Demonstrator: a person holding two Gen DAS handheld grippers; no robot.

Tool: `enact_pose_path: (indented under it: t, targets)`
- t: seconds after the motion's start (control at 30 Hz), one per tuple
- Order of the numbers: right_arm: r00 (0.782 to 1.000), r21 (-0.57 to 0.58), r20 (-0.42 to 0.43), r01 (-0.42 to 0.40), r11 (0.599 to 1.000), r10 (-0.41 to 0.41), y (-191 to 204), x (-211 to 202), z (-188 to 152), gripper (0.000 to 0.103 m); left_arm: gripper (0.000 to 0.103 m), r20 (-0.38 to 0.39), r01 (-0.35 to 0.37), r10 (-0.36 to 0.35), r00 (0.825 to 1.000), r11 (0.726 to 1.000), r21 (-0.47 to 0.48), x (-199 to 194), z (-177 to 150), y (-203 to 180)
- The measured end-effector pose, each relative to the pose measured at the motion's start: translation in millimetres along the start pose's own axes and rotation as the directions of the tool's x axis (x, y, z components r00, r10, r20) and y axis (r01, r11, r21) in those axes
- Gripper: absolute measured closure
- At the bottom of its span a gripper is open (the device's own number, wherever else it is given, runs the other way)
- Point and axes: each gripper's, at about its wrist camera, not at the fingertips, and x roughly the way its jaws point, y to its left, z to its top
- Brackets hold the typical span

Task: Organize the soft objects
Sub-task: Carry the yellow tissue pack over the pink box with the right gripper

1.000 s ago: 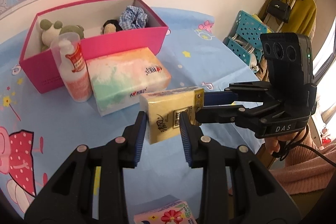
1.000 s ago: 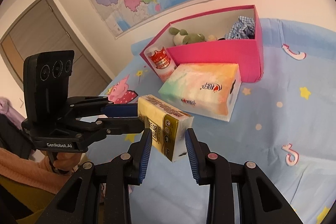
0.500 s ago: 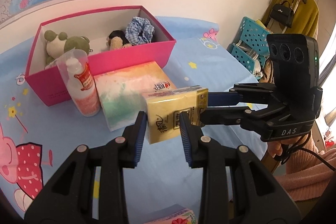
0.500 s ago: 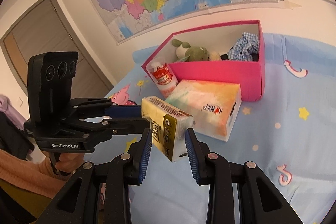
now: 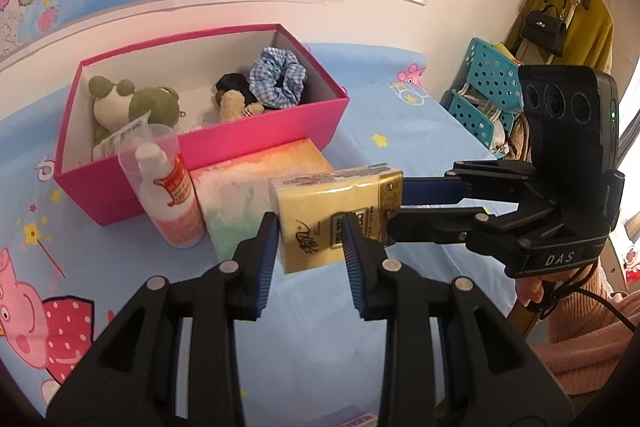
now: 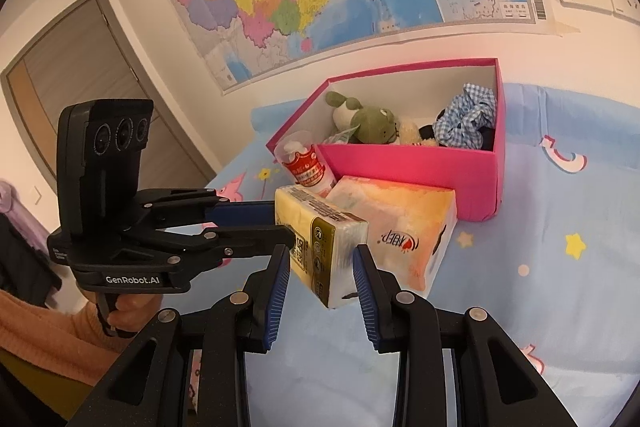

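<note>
Left claw (image 5: 310, 231): clenched on the yellow plastic-wrapped tissue pack (image 5: 320, 203), pads on its two broad faces at one end. Right claw (image 6: 322, 259): also clamped on the same pack, at the opposite end. The two claws point at each other across it, so you are carrying it two-handed.

Position: the pack hangs in the air, clear of the blue cartoon-print surface (image 5: 400, 155). It is just in front of the pastel soft tissue packet (image 5: 240, 195) and short of the open pink cardboard box (image 5: 280, 115).

Box contents: a green frog plush (image 5: 136, 103) at one end. At the other, a small brown-and-black plush (image 5: 232, 99) with a blue checked fabric scrunchie (image 5: 280, 79) beside it. The middle of the box floor looks free. A white bottle with a red label and clear cap (image 5: 176, 203) stands against the box's front wall, next to the pastel packet.

Judgement: the step in hand is carrying the pack into the box.

Notes for doing it well:
- Keep both claws level with each other; unequal lift will twist the soft wrapper.
- Clear the front wall and the bottle cap fully before you go forward.
- Aim for the gap between the frog and the small plush.
- Set the pack on the box floor first, then let go with one claw at a time.
</note>
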Motion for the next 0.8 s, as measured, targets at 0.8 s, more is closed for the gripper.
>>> enact_pose_path:
  t: [0.8]
  targets:
    - [0.999, -0.030, 0.047, 0.023, 0.999, -0.021, -3, 6, 36, 0.070, 0.069, 0.045, -0.022, 0.022, 0.999, 1.000, 0.000, 2, 34, 17]
